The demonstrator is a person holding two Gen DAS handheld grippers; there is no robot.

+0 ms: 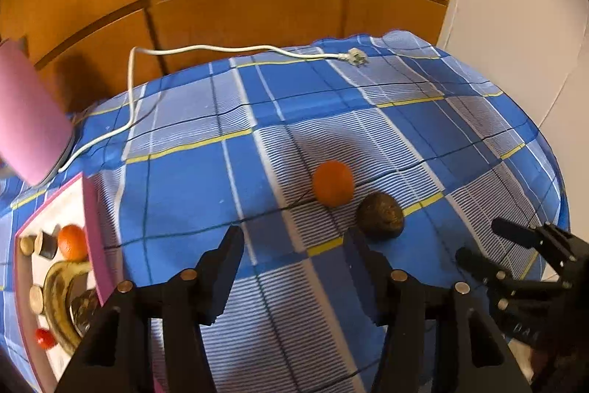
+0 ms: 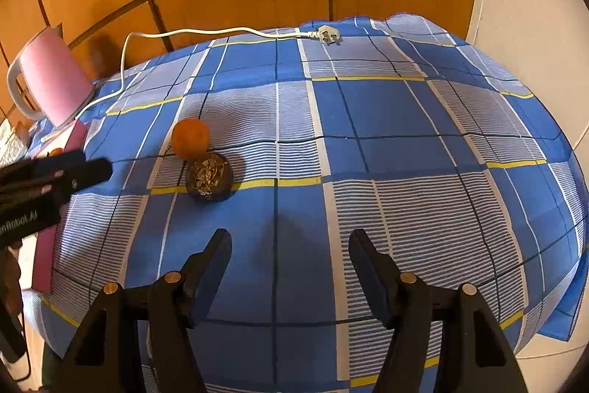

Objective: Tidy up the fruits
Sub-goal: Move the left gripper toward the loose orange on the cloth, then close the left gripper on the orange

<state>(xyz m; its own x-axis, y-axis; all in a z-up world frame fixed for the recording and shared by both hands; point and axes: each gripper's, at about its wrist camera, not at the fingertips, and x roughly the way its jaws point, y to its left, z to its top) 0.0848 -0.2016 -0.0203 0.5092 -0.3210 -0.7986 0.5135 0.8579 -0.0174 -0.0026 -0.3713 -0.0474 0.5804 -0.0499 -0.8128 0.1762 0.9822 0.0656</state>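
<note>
A: Left wrist view: the left gripper (image 1: 294, 238) is seen with its jaws apart and nothing between them. An orange (image 1: 333, 183) and a dark avocado (image 1: 380, 216) are found just ahead of it, slightly to its right, side by side on the checked cloth (image 1: 206, 172).

B: What is shown there that is missed from the right wrist?

A: A pink-rimmed tray (image 1: 94, 227) to the left of the gripper, loaded with a second orange (image 1: 71, 242), a banana (image 1: 60, 297), a small red fruit (image 1: 44, 337) and some blurred pieces that cannot be named. Only a sliver of that tray is caught from the right wrist.

B: And the right wrist view?

A: The right gripper (image 2: 289, 242) is seen open as well, empty, over bare cloth. The same orange and avocado are placed ahead and well to its left, touching or nearly so. A pink kettle (image 2: 51, 83) with a white handle is shown whole, and its white cord ends in a plug (image 2: 327, 34) far ahead.

B: Any writing?

A: White lettering is carried on the other gripper's body at the left edge; it is only partly readable, something like "Robot.AI".
</note>
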